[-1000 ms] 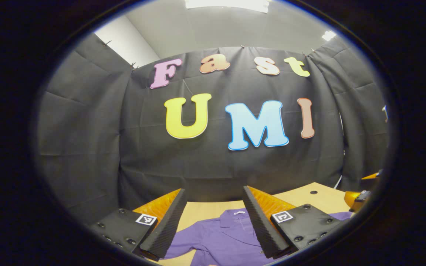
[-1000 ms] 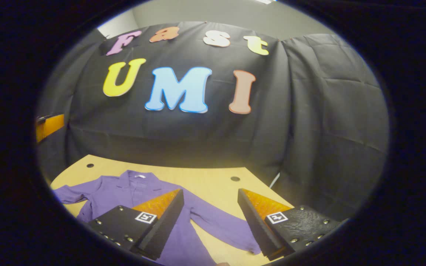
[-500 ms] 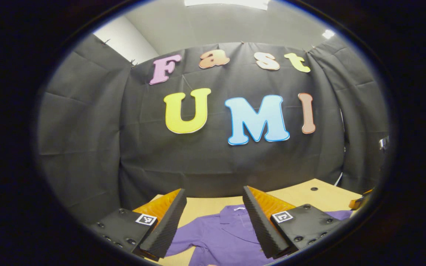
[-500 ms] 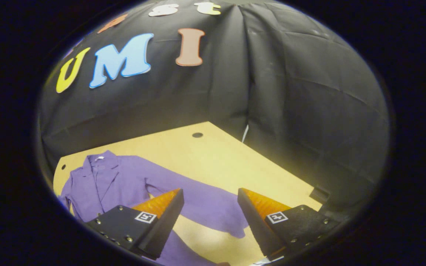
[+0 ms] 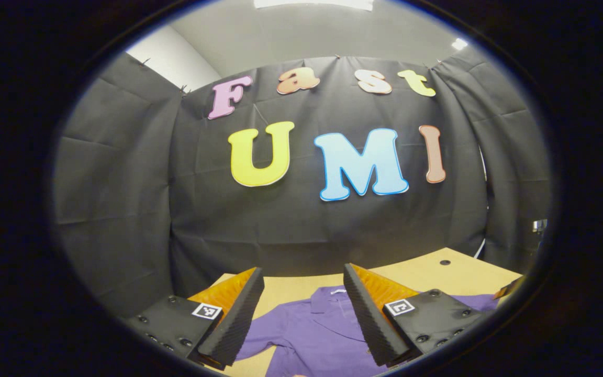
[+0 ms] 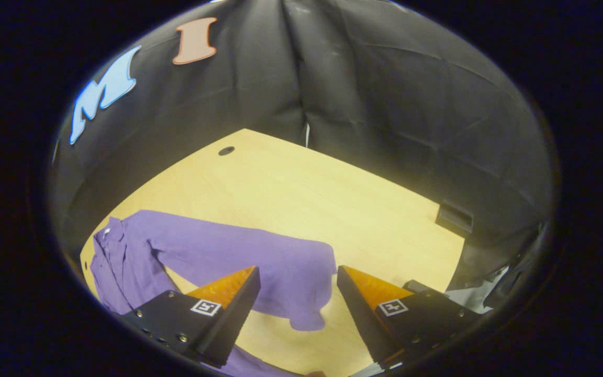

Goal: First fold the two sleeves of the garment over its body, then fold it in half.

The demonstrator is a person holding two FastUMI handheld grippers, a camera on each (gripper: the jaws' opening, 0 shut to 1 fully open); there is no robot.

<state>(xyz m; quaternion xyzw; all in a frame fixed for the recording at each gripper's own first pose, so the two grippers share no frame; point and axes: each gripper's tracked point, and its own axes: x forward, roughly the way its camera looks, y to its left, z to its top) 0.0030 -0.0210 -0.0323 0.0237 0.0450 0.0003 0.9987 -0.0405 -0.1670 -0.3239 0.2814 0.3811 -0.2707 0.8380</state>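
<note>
Purple cloth lay under both tools at that moment. The left hand-held gripper (image 5: 301, 314) hung above the shirt (image 5: 312, 335) with its fingers (image 5: 233, 319) spread wide apart and nothing between them; through the gap I could see the shirt's collar (image 5: 333, 296) and upper front, lying flat on the tabletop (image 5: 422, 272). Its fingers did not appear to touch the fabric. Beyond that stood the black booth wall (image 5: 123, 209), and a small dark hole (image 5: 444, 262) marked the tabletop near its far right corner.

The right hand-held gripper (image 6: 297, 309) was likewise spread, holding nothing, and pointed down at the end of one sleeve (image 6: 259, 262). That sleeve stretched out straight from the shirt's body (image 6: 123, 267) across the pale wood, unfolded, its cuff end (image 6: 306, 309) lying in the gap between the two fingers (image 6: 228, 309). Whether the fingers touched the tabletop or sleeve I could not tell. The shirt's body sat at the left of the right gripper view, collar toward the wall. Past the sleeve the tabletop (image 6: 333, 199) ran on bare to its far edge, with a round hole (image 6: 226, 151) near the back and a small dark block (image 6: 453, 217) at the right edge. The booth wall (image 6: 385, 94) closed in behind.
</note>
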